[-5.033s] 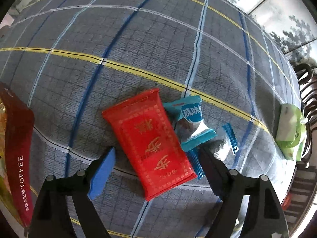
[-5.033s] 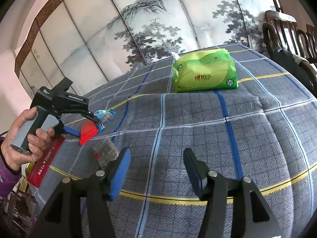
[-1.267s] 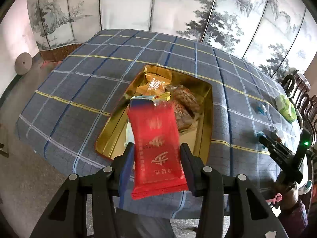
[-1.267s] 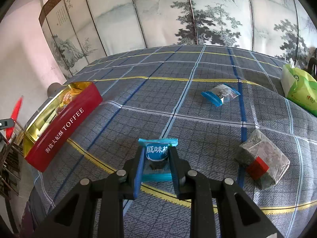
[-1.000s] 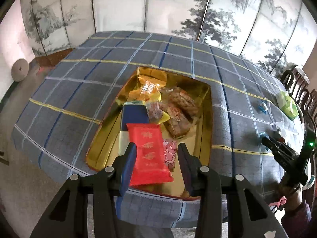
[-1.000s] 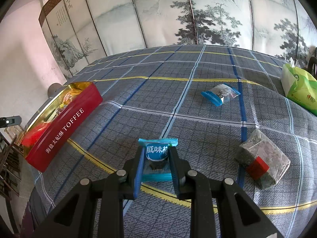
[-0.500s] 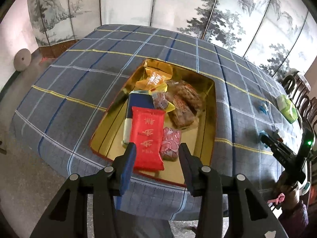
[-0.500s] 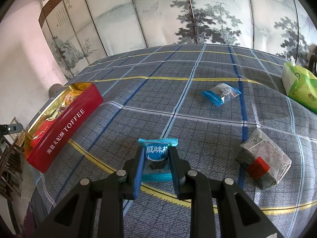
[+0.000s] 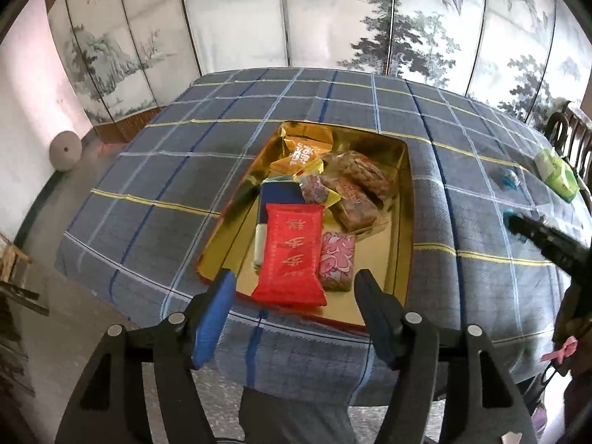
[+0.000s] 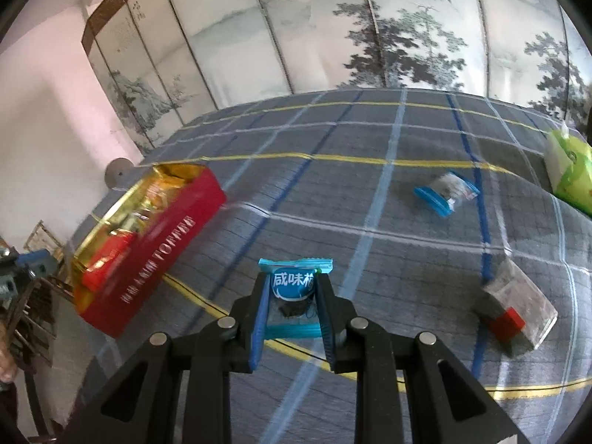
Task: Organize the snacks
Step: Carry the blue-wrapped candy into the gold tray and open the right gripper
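Observation:
A red snack packet (image 9: 292,255) lies in the gold-lined red toffee tin (image 9: 403,244), on top of other wrapped snacks. My left gripper (image 9: 296,296) hangs above the tin's near end, its jaws opening, nothing between them. My right gripper (image 10: 292,296) is shut on a small blue packet (image 10: 294,283) and holds it above the checked cloth. The tin (image 10: 159,251) lies to its left in the right wrist view. Another blue packet (image 10: 446,192) and a clear packet with a red tab (image 10: 514,314) lie on the cloth to the right.
A green tissue pack (image 10: 569,170) sits at the far right edge of the table. The right gripper (image 9: 547,240) shows at the right of the left wrist view. A painted folding screen stands behind the table. Dark chair backs (image 9: 573,129) are at the far right.
The left gripper let go of the red packet, which now lies in the tin, and its jaws have spread. The right gripper has lifted the blue packet and swung left toward the tin.

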{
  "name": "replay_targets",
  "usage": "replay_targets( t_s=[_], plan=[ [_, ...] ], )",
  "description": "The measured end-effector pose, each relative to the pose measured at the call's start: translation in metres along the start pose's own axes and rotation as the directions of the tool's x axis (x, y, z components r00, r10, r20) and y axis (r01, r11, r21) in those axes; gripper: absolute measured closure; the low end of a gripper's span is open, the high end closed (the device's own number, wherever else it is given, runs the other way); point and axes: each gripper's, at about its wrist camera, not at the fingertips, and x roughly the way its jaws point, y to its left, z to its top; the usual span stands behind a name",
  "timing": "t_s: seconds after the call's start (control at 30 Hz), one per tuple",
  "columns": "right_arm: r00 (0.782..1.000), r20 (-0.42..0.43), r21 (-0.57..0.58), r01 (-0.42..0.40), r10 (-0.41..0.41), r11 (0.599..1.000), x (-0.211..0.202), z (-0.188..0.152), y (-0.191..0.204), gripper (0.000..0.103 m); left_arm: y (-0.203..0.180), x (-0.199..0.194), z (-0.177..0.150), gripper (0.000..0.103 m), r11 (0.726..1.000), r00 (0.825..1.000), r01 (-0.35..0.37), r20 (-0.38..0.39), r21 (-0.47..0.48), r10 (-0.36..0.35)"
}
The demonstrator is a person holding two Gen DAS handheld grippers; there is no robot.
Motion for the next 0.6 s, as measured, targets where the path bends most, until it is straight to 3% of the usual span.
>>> replay_targets(
  t_s=[0.33,0.6],
  plan=[
    [0.992,0.018,-0.078,-0.123,0.125,0.989,-0.004,0.032,0.069,0.078,0.010,0.005,-0.006,0.030,0.999,0.999,-0.040,-0.007,0.000,0.040],
    [0.976,-0.035,-0.132,-0.219,0.216,0.967,0.021,0.050,0.127,0.078,0.021,0.015,-0.013,0.026,0.997,0.997,-0.071,-0.043,0.005,0.071]
  ],
)
